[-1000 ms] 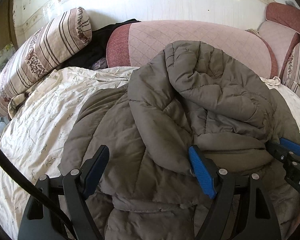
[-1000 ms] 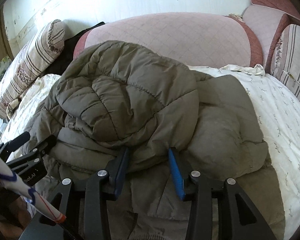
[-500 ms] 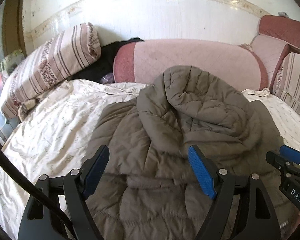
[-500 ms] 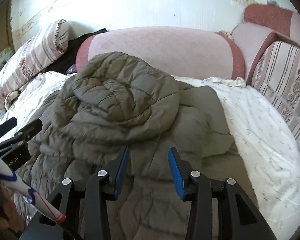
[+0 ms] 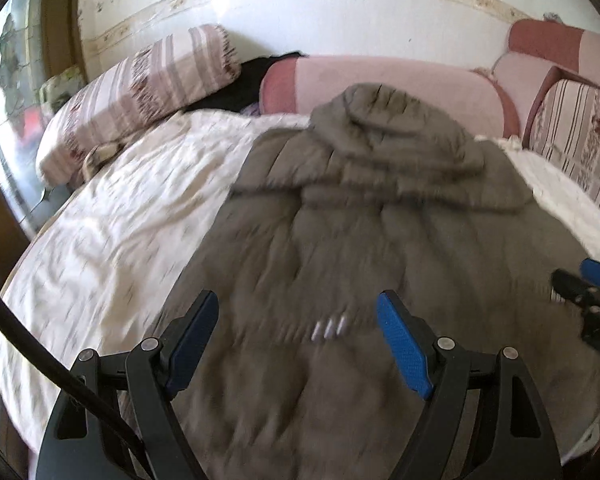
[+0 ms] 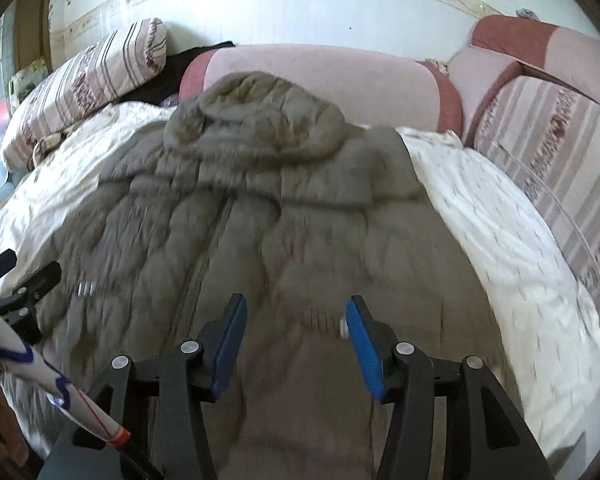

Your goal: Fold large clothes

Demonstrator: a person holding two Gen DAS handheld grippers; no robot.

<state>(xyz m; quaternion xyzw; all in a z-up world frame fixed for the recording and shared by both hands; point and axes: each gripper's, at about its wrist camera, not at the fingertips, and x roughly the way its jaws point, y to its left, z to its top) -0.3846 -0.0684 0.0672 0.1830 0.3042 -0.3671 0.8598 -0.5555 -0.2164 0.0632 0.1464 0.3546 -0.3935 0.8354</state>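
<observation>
**Both grippers empty above the near end of the jacket**

Nearest the lens: left gripper (image 5: 296, 332), jaws spread wide, nothing between the pads, only blurred quilting below. Beside it, right gripper (image 6: 294, 340), jaws just been opening, likewise gripping nothing, fabric beneath but not pinched. Each tool visible at the edge of the other's view, so side by side, near together, both over the lower part of the garment.

Directly under and ahead: grey-brown puffer jacket (image 6: 260, 216), spread on the pale floral bedsheet (image 6: 500, 240). Long axis running straight away from the jaws, hem end close, hood (image 6: 260, 120) bunched at the far end, front seam up the middle in the right view. Neither gripper clearly nearer; left over the jacket's left half, right over its right half.

Likely next: a grasp at the near edge or sides, then a fold along that axis toward the hood.

Further back: pink bolster (image 5: 400, 88) behind the hood, striped pillow (image 5: 140, 88) at far left, white wall (image 5: 300, 12) beyond.
</observation>
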